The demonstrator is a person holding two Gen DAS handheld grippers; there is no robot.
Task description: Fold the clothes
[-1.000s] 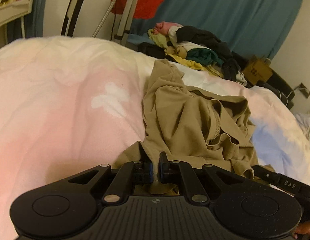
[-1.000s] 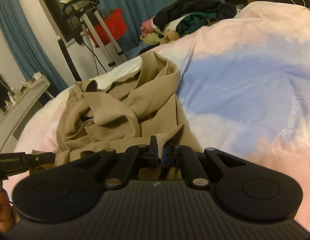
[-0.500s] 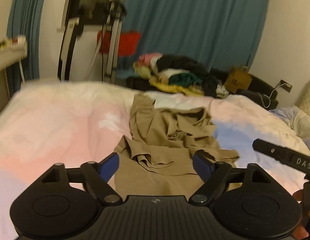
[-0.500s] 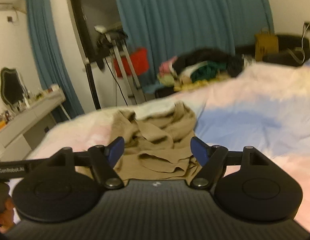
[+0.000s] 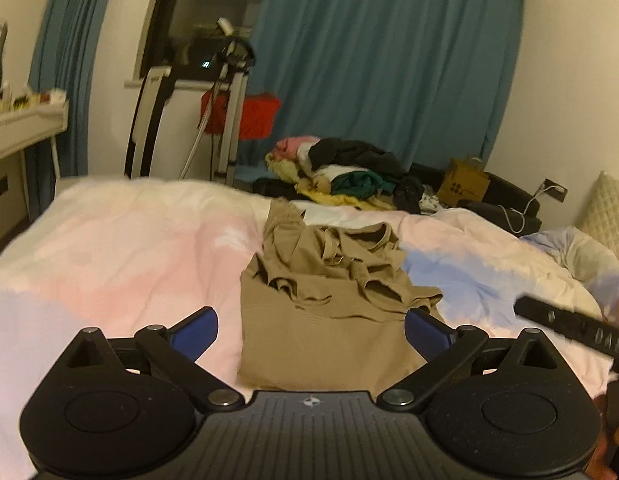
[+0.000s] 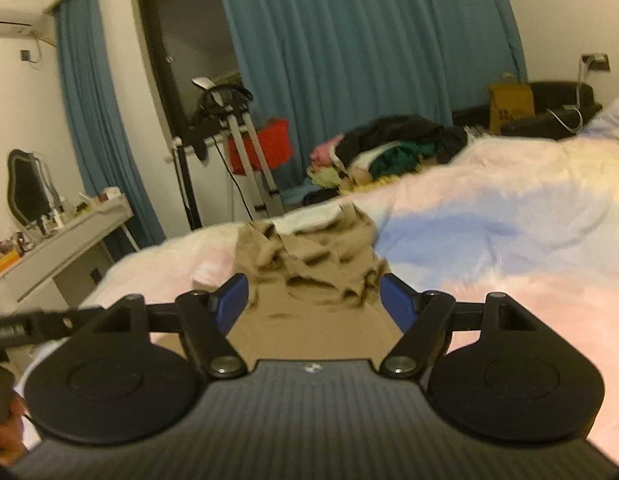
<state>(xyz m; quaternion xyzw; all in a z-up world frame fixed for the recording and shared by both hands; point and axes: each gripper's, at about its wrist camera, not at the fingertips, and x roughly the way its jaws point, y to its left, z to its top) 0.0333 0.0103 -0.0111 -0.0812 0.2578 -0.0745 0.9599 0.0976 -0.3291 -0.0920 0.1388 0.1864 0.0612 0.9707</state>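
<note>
A tan garment (image 5: pixel 329 300) lies on the bed, its near part flat and smooth, its far part bunched in folds. It also shows in the right wrist view (image 6: pixel 317 292). My left gripper (image 5: pixel 311 330) is open and empty, raised above the garment's near edge. My right gripper (image 6: pixel 314 302) is open and empty too, held above the same near edge. Part of the right gripper (image 5: pixel 569 326) shows at the right of the left wrist view.
The bed has a pink, white and blue duvet (image 5: pixel 109 260). A pile of mixed clothes (image 5: pixel 349 172) lies at the far side. A folded treadmill (image 5: pixel 225 92) and blue curtains (image 5: pixel 389 60) stand behind. A white dresser (image 6: pixel 61 240) is at the left.
Both grippers were shut on the tan garment's edge a second ago. They have let go, opened wide, and pulled up and back from the bed.
</note>
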